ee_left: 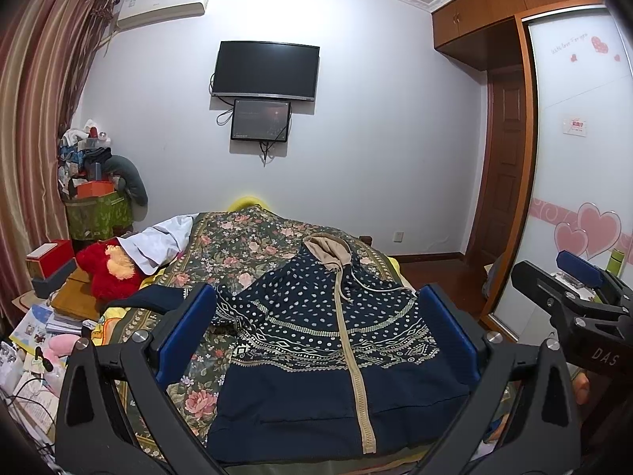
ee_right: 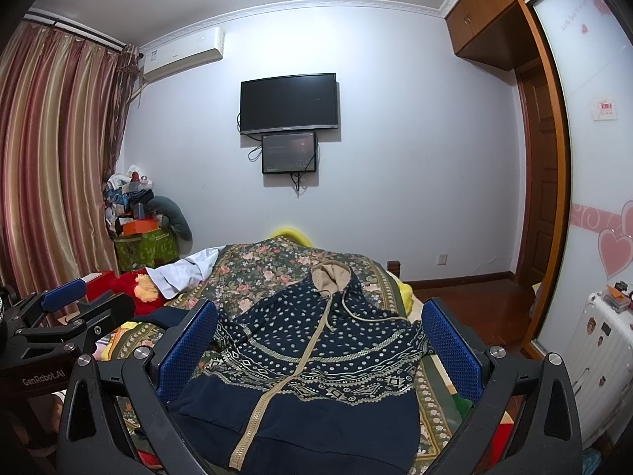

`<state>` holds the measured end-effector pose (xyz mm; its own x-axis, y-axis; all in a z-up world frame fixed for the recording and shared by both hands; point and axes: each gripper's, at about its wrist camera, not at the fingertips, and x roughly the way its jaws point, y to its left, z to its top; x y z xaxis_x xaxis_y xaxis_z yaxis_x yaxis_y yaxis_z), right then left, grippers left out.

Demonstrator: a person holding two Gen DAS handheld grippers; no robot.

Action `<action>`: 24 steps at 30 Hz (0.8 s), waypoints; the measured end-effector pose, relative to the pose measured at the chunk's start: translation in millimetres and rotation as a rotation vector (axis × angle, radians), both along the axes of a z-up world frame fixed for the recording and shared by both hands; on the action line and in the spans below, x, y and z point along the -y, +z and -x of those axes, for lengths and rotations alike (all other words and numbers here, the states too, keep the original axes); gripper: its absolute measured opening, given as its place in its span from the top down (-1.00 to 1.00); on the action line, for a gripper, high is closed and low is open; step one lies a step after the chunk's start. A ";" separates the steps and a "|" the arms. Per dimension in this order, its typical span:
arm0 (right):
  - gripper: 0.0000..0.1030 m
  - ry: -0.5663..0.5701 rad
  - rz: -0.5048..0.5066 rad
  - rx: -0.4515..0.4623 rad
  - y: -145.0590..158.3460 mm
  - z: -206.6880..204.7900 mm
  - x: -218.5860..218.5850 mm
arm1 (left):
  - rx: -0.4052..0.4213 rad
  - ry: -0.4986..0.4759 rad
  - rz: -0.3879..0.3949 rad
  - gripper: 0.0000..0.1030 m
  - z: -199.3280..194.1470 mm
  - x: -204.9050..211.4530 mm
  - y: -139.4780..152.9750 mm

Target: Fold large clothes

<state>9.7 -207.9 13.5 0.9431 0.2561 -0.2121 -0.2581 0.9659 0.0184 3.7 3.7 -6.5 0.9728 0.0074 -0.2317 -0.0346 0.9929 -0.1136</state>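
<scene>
Facing you: one navy hoodie (ee_left: 328,340) on one floral bedspread (ee_left: 245,245); your left gripper (ee_left: 316,336) and right gripper (ee_right: 320,340) both gape, empty.

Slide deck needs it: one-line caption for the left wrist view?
Open left gripper above a zipped navy patterned hoodie laid flat on a floral bedspread, right gripper open alongside.

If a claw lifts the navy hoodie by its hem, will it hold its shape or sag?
The hoodie probably sags: it lies limp, creased over the floral bedspread. Its thick knit and hood suggest some weight. The drawstring would likely dangle.
</scene>
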 end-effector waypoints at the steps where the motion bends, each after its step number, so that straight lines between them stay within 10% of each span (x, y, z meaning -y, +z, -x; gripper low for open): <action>1: -1.00 0.000 -0.001 -0.001 0.3 0.1 0.2 | 0.001 0.000 0.000 -1.00 0.7 0.2 0.4; 16: -1.00 0.027 0.030 0.002 -4.5 -22.0 -20.7 | 0.023 0.028 0.002 -1.00 -6.3 -12.2 10.0; 24: -1.00 0.060 0.087 -0.054 -13.5 -101.0 -64.6 | -0.049 0.120 -0.022 -1.00 -58.6 -66.3 -1.9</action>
<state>110.7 -143.3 0.0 0.9130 0.2906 -0.2864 -0.3169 0.9472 -0.0492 62.2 69.9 -8.3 0.9521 0.1290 -0.2771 -0.1586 0.9835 -0.0874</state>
